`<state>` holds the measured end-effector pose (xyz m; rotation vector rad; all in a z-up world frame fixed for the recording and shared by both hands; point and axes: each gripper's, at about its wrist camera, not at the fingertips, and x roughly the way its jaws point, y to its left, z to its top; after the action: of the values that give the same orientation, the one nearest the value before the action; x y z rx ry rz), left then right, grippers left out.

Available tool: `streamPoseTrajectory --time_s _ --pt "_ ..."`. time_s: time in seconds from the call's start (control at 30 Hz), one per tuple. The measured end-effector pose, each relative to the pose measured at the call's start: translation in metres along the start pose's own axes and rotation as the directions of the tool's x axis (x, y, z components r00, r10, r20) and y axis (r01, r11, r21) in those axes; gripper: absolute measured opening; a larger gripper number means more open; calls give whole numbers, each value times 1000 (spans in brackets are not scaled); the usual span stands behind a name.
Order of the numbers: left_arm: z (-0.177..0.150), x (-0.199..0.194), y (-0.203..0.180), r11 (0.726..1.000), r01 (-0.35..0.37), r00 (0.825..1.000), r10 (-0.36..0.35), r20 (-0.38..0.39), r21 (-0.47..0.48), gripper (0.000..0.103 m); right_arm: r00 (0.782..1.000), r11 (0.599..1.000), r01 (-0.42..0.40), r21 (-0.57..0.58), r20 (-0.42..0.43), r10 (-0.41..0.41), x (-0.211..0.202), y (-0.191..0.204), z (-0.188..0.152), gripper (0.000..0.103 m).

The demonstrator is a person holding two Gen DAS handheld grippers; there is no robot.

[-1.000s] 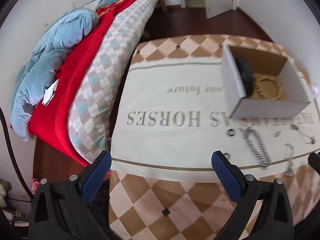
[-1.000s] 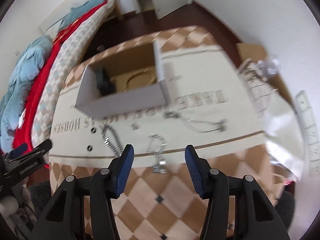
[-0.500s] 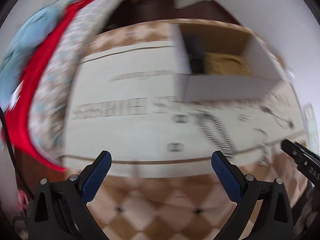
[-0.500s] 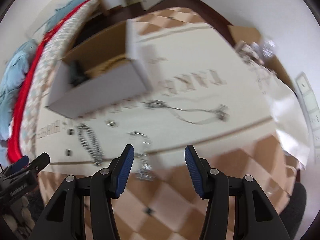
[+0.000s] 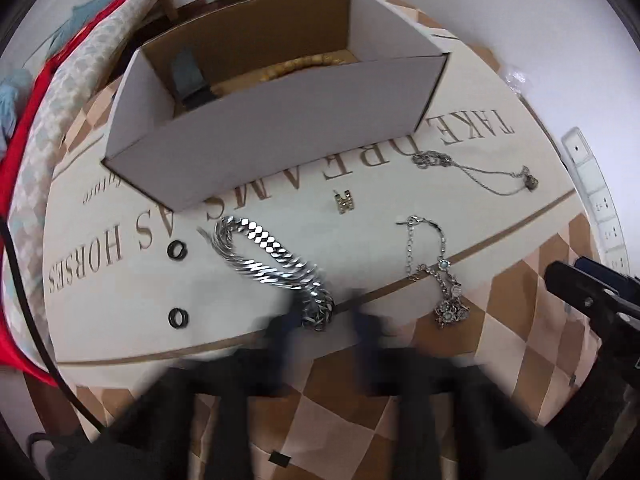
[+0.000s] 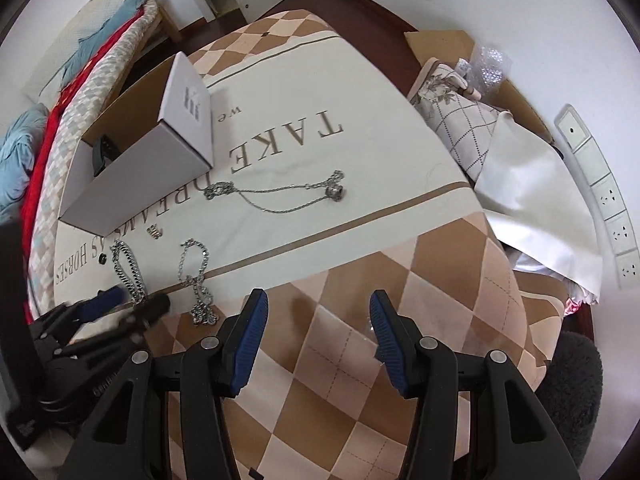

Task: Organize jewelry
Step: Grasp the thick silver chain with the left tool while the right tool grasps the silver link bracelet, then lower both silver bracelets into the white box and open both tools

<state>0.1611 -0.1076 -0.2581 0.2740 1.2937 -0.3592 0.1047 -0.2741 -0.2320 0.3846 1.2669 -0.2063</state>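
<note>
A thick silver chain (image 5: 272, 262) lies on the printed cloth in front of a white cardboard box (image 5: 280, 140) that holds a beaded bracelet (image 5: 288, 68). My left gripper (image 5: 324, 326) is blurred, its fingers closing around the chain's near end; it also shows in the right wrist view (image 6: 134, 302). Beside the chain lie a charm bracelet (image 5: 440, 276), a thin necklace (image 5: 476, 168), a small gold earring (image 5: 345, 201) and two dark rings (image 5: 177, 249). My right gripper (image 6: 318, 320) is open and empty above the checked cloth, right of the jewelry.
A bed with red and blue covers (image 6: 48, 120) runs along the left. A patterned cushion (image 6: 460, 120), a silver bag (image 6: 540, 200) and a flat cardboard sheet (image 6: 440, 44) lie at the right. A power strip (image 6: 600, 184) lies along the right edge.
My left gripper has swung right and forward to the thick chain, and its fingers have narrowed from wide open. My right gripper has moved right and back, away from the jewelry.
</note>
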Motion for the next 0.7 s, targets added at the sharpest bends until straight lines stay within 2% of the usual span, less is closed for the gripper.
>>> streamPoseTrajectory --time_s 0.17,0.37,0.5,0.57,0.6,0.67,0.7 --pt "-5 -3 17 1000 5 1000 -6 -30 -28 9 999 999 -42 -31 -12 41 4 17 -3 55" --pt "-27 -21 47 997 -6 1000 5 -13 -71 8 995 990 -101 -98 -34 98 13 47 -6 55" --pt "-39 -34 64 995 -30 1000 30 0 -92 8 995 984 -100 -150 -44 94 25 68 -8 55" --pt "-43 -42 69 994 -35 999 36 8 -101 8 996 982 -77 -174 -51 70 33 76 -9 56" --pt "-45 -47 71 994 -34 999 36 12 -105 8 998 977 -56 -204 -25 52 32 81 -10 54" --pt "-42 -51 70 993 -40 999 43 22 -109 8 1000 970 -28 -241 -8 26 34 87 -12 37" --pt "-41 -54 70 993 -41 999 44 26 -109 8 1000 968 -21 -251 -4 20 35 89 -13 13"
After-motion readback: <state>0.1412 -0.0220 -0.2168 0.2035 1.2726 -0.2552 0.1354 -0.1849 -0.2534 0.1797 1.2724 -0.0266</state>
